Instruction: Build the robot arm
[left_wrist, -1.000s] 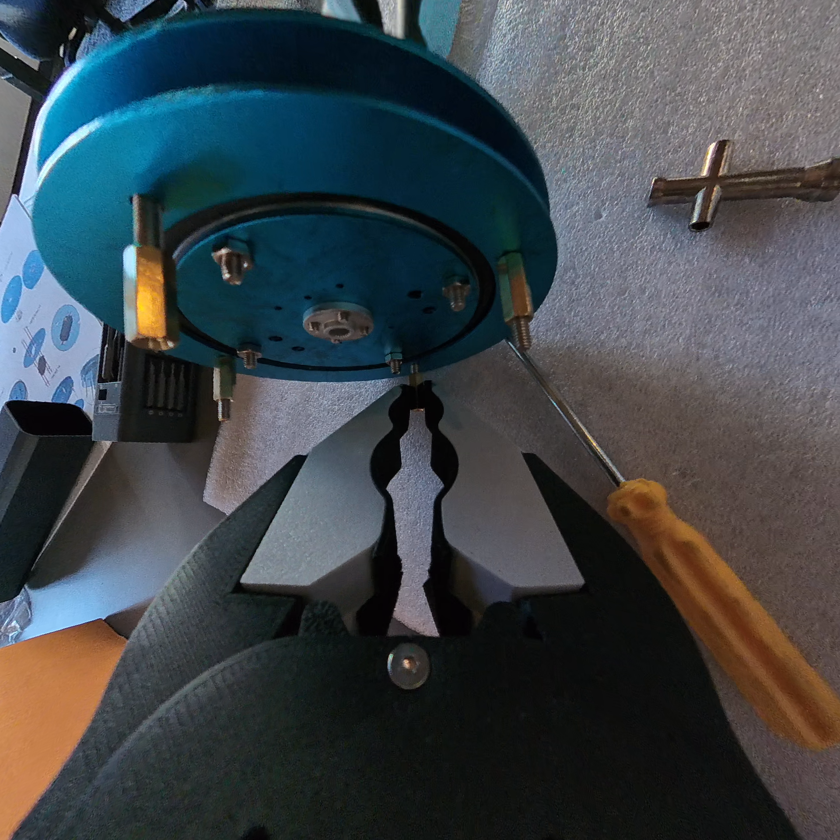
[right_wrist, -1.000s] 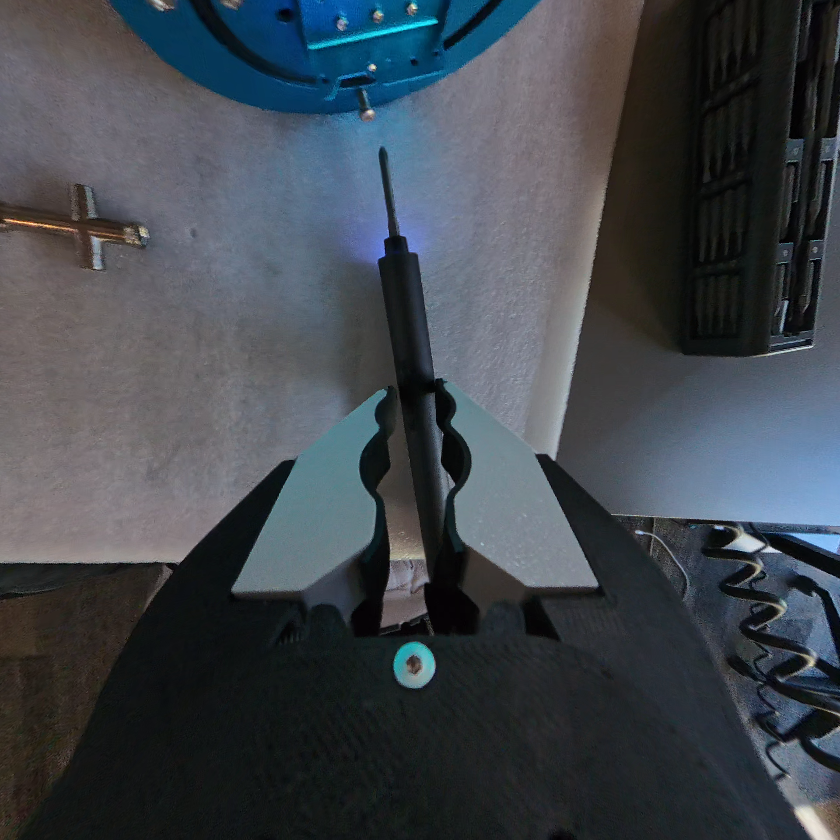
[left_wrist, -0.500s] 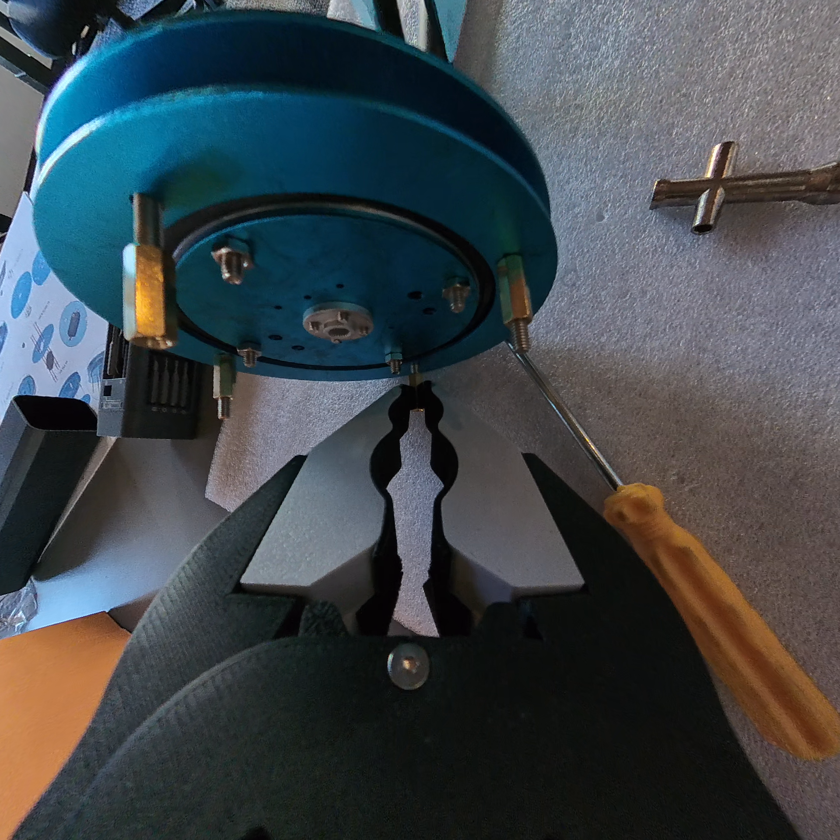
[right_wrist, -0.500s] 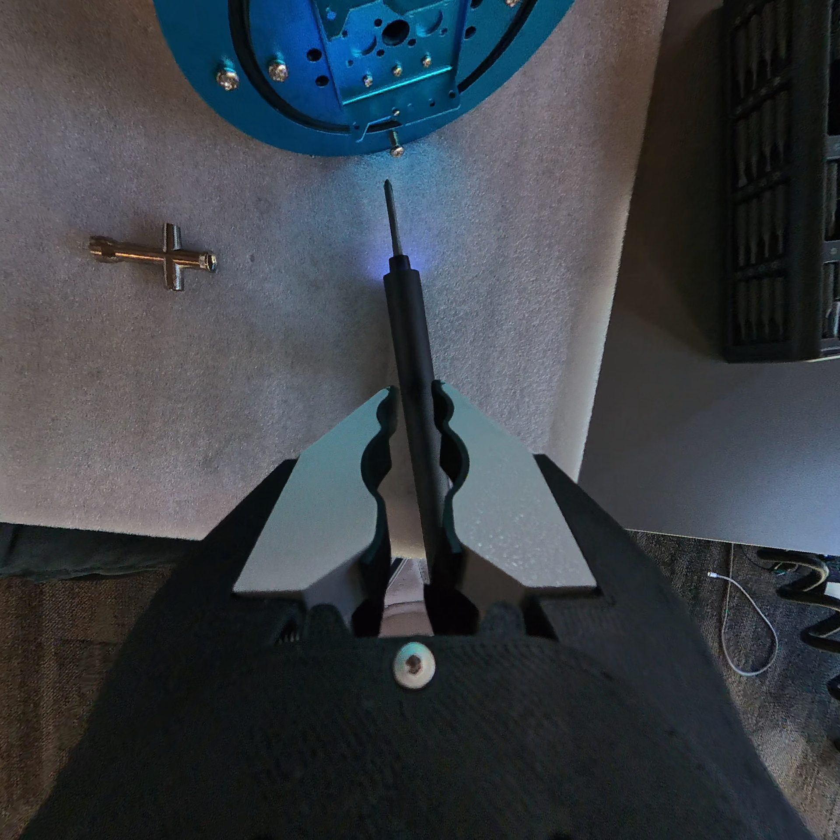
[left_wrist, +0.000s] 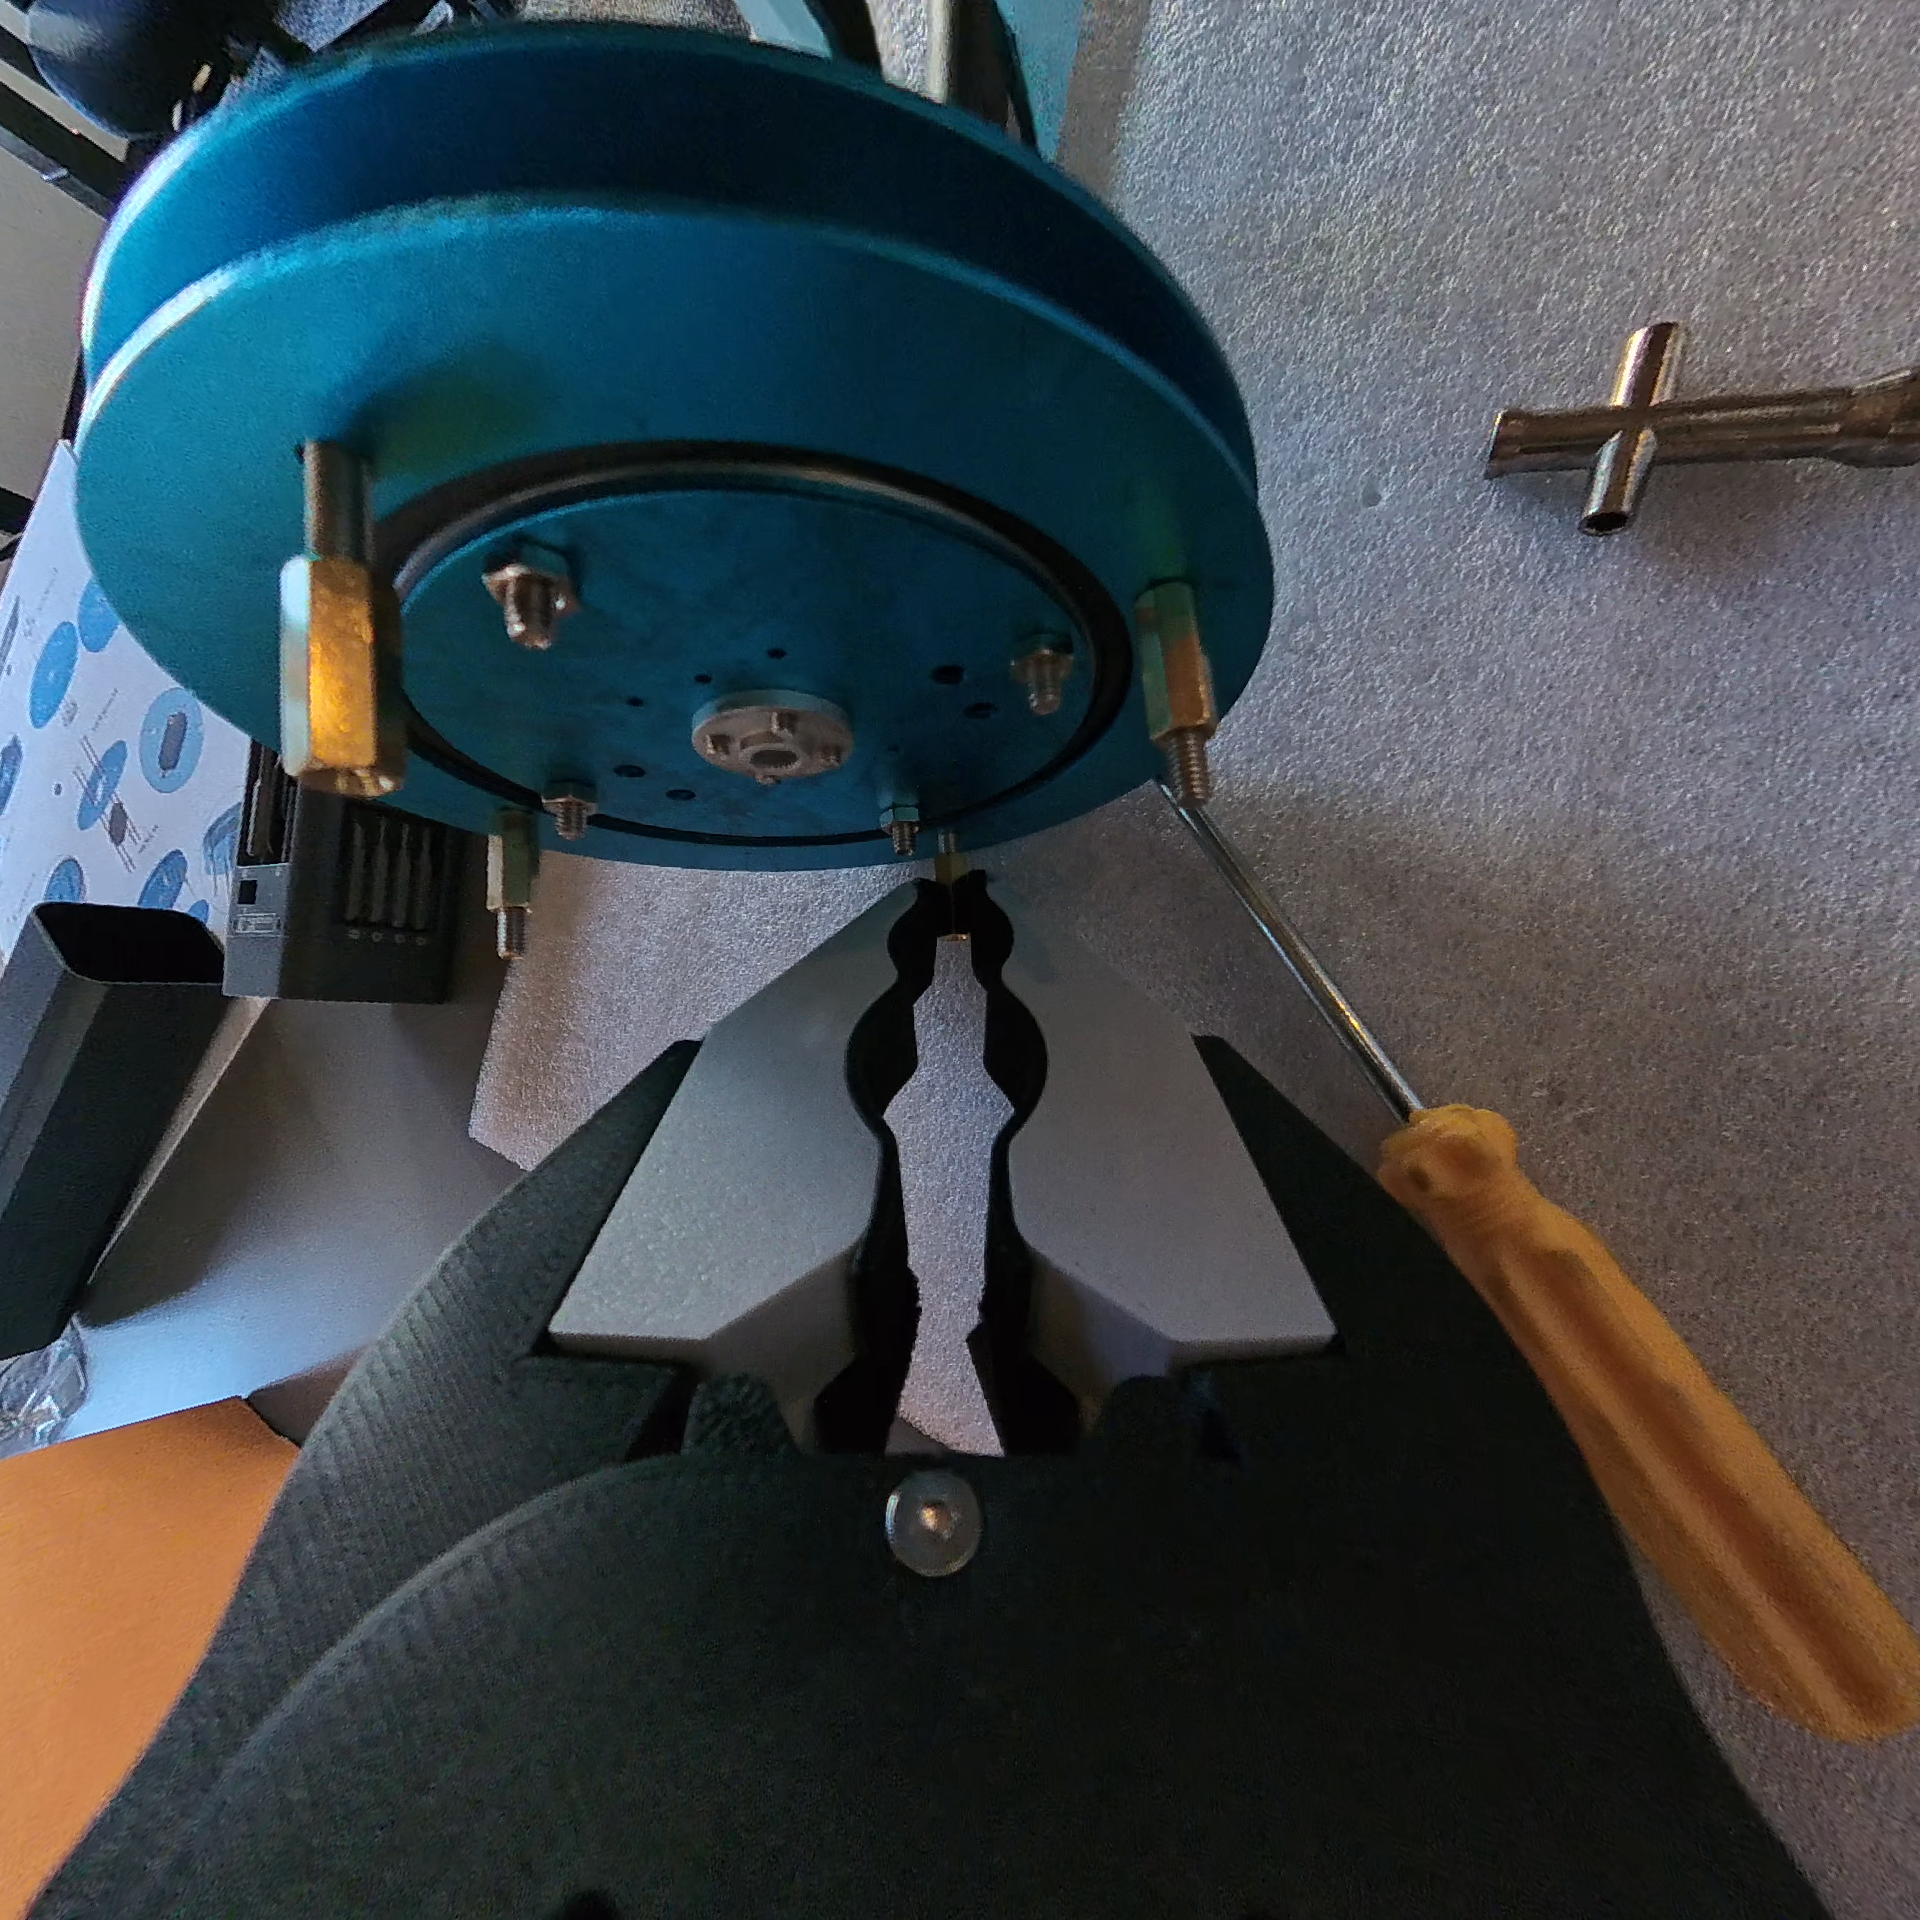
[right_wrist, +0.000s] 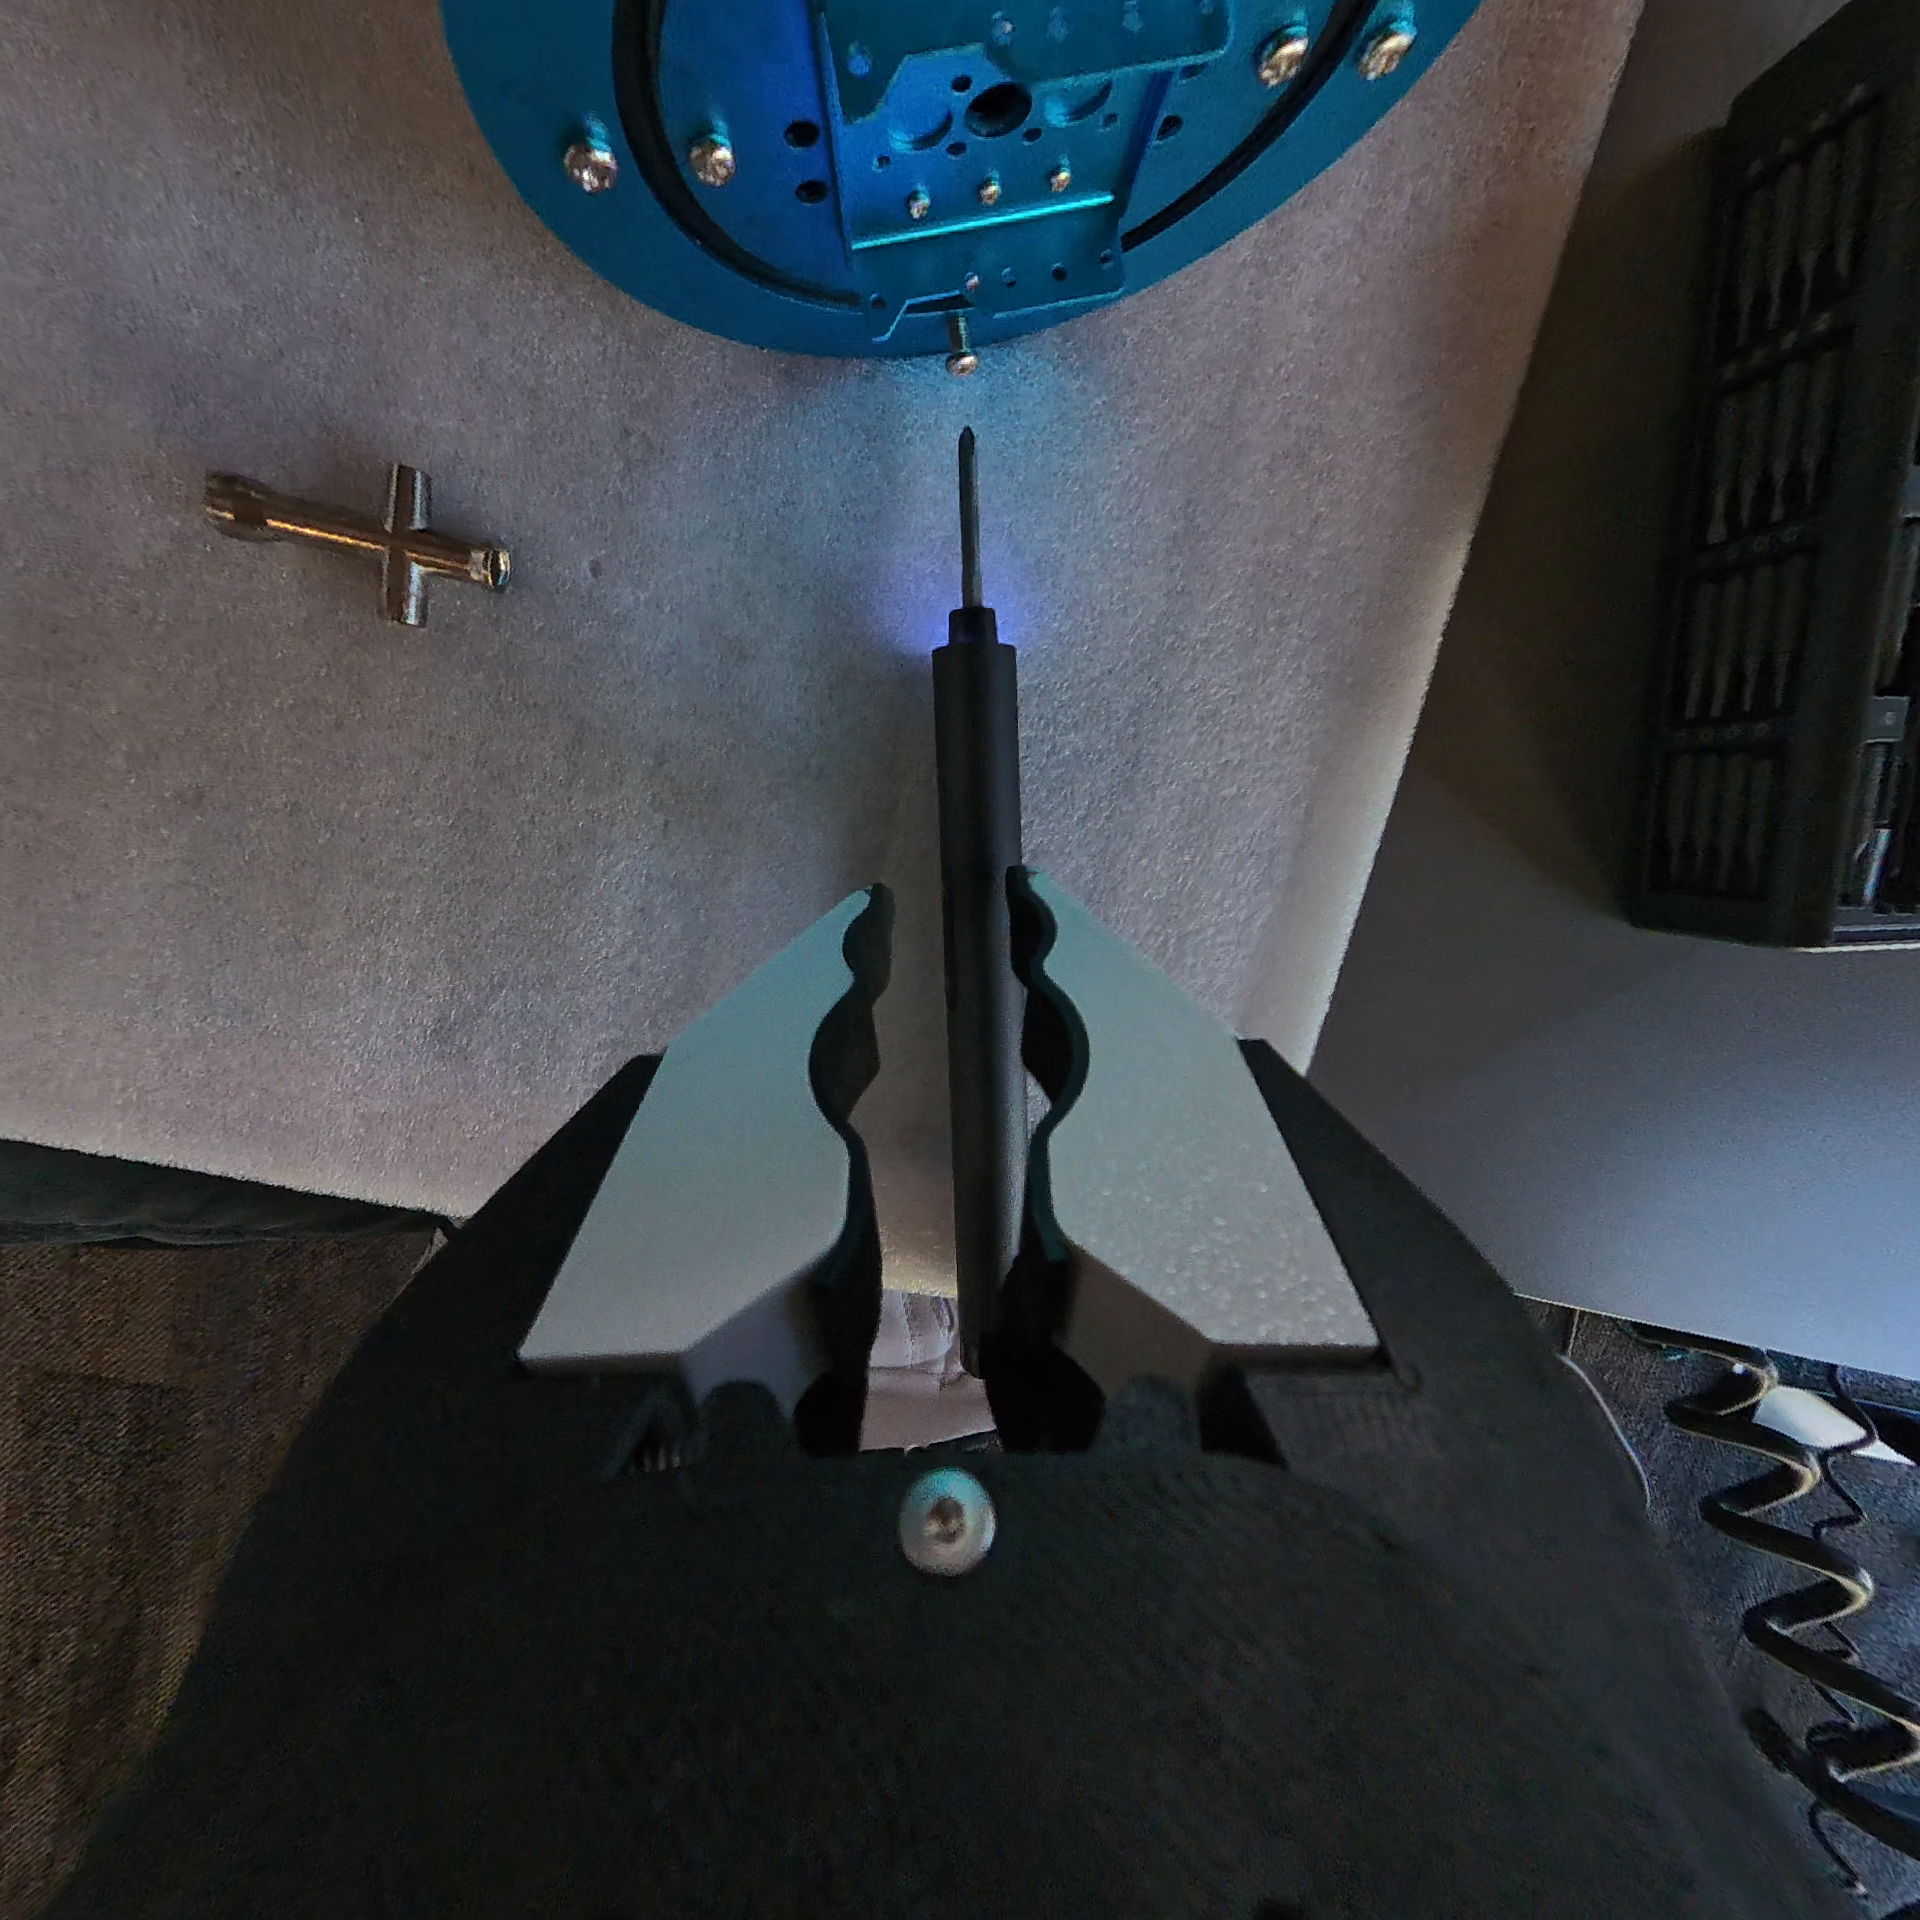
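Observation:
A blue round disc assembly (left_wrist: 665, 343) stands tilted on its edge on the grey foam mat (left_wrist: 1558, 831). Brass standoffs and nuts stick out of its face. My left gripper (left_wrist: 954, 896) is shut on a small brass standoff (left_wrist: 954, 914) at the disc's lower rim. My right gripper (right_wrist: 951, 888) is shut on a black electric screwdriver (right_wrist: 977, 831) with a blue glow at its collar. Its bit tip (right_wrist: 966, 442) points at a screw (right_wrist: 961, 353) that sticks out of the blue bracket on the disc's other face (right_wrist: 727, 270), a short gap away.
A yellow-handled screwdriver (left_wrist: 1621, 1382) lies on the mat at the right, its shaft reaching under the disc. A metal cross wrench (left_wrist: 1662, 426) (right_wrist: 358, 540) lies beside it. A black bit case (right_wrist: 1808, 520) sits off the mat. Coiled cable (right_wrist: 1808, 1538) hangs below the table edge. One gripper's finger ends stand about 12 cm off the other's.
My right gripper with the screwdriver has shifted, so more of the disc's bracket face shows and the bit now lines up with the screw. The left gripper has barely moved.

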